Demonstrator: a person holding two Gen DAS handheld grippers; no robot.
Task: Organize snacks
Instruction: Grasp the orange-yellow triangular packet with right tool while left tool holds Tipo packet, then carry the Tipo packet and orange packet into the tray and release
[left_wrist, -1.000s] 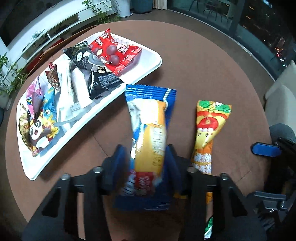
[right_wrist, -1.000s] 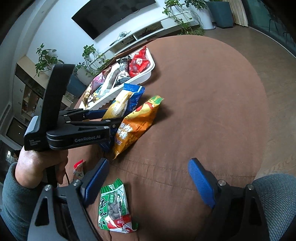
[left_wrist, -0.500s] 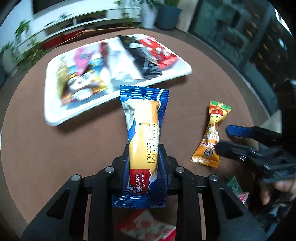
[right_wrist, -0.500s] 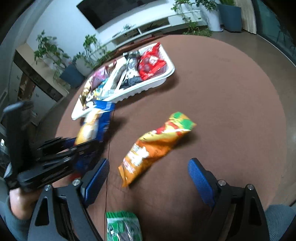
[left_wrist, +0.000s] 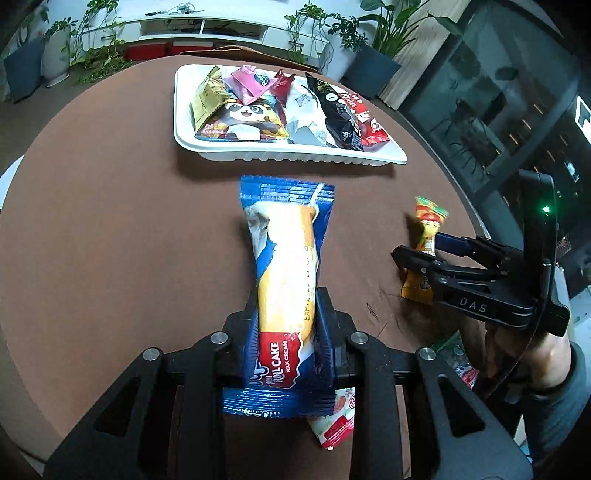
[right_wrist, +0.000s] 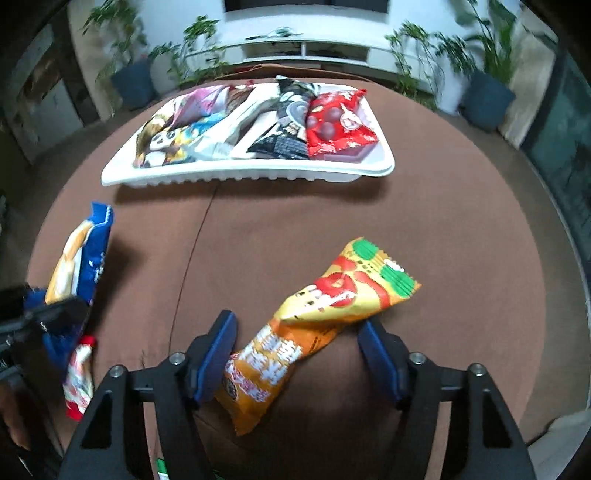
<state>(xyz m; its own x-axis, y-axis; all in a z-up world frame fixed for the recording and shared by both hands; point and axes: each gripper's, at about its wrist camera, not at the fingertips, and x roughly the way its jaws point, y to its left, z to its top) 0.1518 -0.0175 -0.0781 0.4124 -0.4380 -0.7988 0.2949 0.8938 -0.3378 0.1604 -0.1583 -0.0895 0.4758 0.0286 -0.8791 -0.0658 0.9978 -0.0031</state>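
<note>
Mid pick-and-carry here: the left gripper (left_wrist: 287, 332) is clamped on a glossy blue roll cake packet (left_wrist: 286, 280), with the ribbed white tray (left_wrist: 295, 157) of snacks straight ahead of it. The right gripper (right_wrist: 297, 356) is closing around a crinkly orange chip bag (right_wrist: 317, 325) lying between its pads, not squeezed yet. Next, I'd guess, both go into the tray.

Left tongs (left_wrist: 288, 325) clamp the roll cake packet (left_wrist: 286, 266).

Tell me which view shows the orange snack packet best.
Right wrist view: the orange snack packet lies whole between the closing right tool. In the left wrist view it sits small at the edge, partly hidden behind that tool.
</note>
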